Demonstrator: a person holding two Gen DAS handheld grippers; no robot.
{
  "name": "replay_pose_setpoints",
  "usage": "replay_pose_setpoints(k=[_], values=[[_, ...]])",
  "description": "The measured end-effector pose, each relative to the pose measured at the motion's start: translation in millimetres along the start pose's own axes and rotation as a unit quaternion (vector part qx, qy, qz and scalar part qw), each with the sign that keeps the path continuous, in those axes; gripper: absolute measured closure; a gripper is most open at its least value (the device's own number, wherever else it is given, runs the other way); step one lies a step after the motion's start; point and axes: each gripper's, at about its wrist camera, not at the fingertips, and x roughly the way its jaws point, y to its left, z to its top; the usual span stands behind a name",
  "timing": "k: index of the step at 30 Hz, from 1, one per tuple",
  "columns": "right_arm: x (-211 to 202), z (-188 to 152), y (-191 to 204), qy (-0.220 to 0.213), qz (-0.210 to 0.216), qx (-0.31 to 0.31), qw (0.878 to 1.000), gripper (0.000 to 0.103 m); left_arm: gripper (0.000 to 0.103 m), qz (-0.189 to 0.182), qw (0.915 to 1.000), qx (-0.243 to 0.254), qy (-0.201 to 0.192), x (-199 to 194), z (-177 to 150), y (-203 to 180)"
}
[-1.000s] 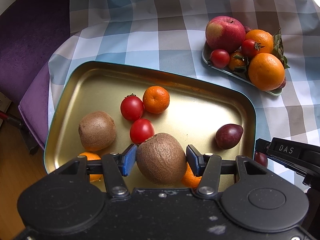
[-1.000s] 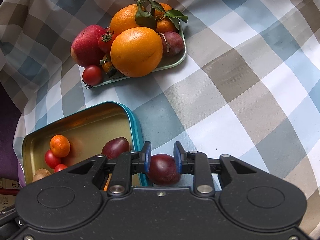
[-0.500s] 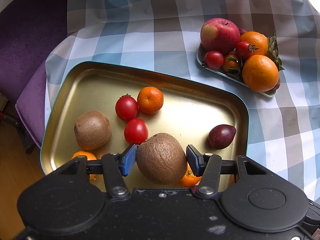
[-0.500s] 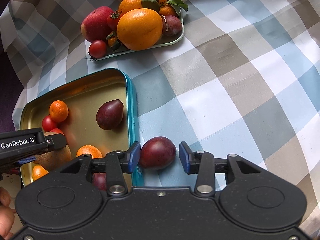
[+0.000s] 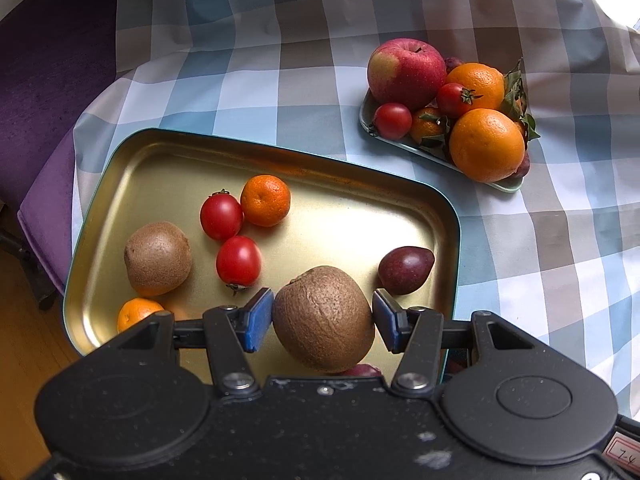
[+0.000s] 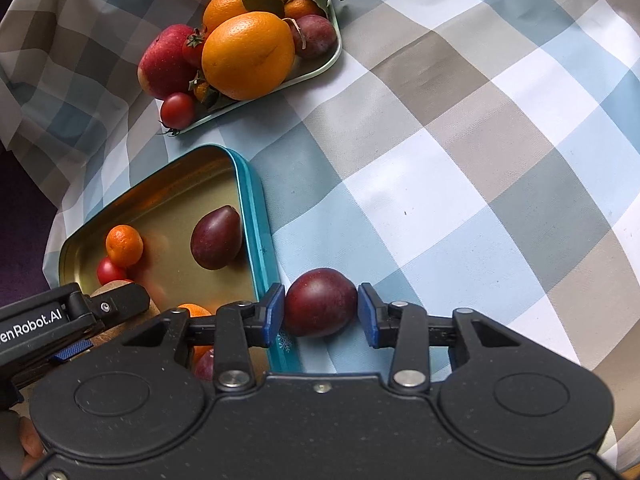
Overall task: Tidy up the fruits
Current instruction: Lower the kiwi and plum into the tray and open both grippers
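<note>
Kiwi point(image 5: 324, 318) sits between the blue pads of my left hand-held gripper point(image 5: 323, 320), held over the near part of the gold tin tray point(image 5: 168, 152); the pads touch its sides, so I judge it held. Under its fuzzy brown skin it looks ripe and soft, so I'd squeeze only lightly, across its widest middle, where the pads are now.

My right hand-held gripper point(image 6: 321, 312) stands a little apart around a dark plum point(image 6: 321, 302) that lies on the checked cloth point(image 6: 460, 160) of the bench, just outside the tray's blue rim point(image 6: 256, 216). There is a sliver of gap at each pad, so the plum is not gripped. Its skin looks smooth and waxy, likely to slip and roll, so I'd take it across the belly, not by the ends.

In the tray lie another kiwi point(image 5: 157, 258), two tomatoes point(image 5: 221, 216), a mandarin point(image 5: 265, 200), a second plum point(image 5: 406, 270) by the right rim, and one more mandarin point(image 5: 136, 312) at the near left corner. Toward the bench's far edge a small plate point(image 5: 508, 187) carries an apple point(image 5: 406, 72), oranges point(image 5: 486, 144), tomatoes and leaves
</note>
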Motion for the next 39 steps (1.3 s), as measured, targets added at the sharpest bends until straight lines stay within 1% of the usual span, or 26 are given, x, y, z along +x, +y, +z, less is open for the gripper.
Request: replay_pose_setpoints(k=[2,3,6,8,15,19,21,23,27,36,38,39], values=[[-3.0,-2.7,2.6,-0.008,-0.009,-0.015,1.0,0.055,0.048,-0.002,1.0,0.0,0.0,-0.5,0.4,-1.6],[-5.5,-4.6,5.0,-0.017,-0.022,-0.026,0.999,0.055,0.048,-0.002,1.0,0.0,-0.001,-0.8,0.3,-2.4],[-17.1,-10.0,15.8,-0.058,-0.066,-0.08,0.993,0.055,0.048,-0.002,1.0,0.0,-0.004,-2.8,0.4,-3.3],[-23.4,-11.2,21.8,-0.071,-0.079,-0.1,0.989,0.055,0.048,0.0,1.0,-0.002,-0.005,-3.9,0.1,-2.2],[-40.8,-8.3,48.7,-0.087,-0.046,-0.13,0.987,0.055,0.048,0.016,0.9997,-0.019,-0.006,-6.3,-0.4,12.6],[-42.5,-13.5,69.5,-0.096,-0.041,-0.159,0.982,0.055,0.048,0.029,0.9991,-0.031,-0.008,-7.9,0.9,24.5],[-40.8,-15.9,77.7,-0.099,-0.046,-0.171,0.979,0.055,0.048,0.036,0.9986,-0.038,-0.008,-8.4,1.5,31.1],[-38.4,-17.6,83.9,-0.096,-0.041,-0.179,0.978,0.055,0.048,0.04,0.9981,-0.046,-0.006,-8.4,1.5,38.1],[-33.9,-20.1,91.7,-0.084,-0.028,-0.182,0.979,0.055,0.048,0.049,0.9973,-0.055,0.0,-6.3,0.9,49.6],[-29.4,-19.5,105.4,-0.083,-0.022,-0.181,0.98,0.055,0.048,0.064,0.9963,-0.057,0.007,-1.4,-0.3,65.0],[-29.3,-19.5,109.0,-0.086,-0.024,-0.183,0.979,0.055,0.052,0.067,0.9963,-0.054,0.002,-2.3,-0.3,66.4],[-29.3,-19.8,109.9,-0.087,-0.025,-0.184,0.979,0.055,0.051,0.069,0.9963,-0.052,-0.003,-3.9,-0.2,66.4]])
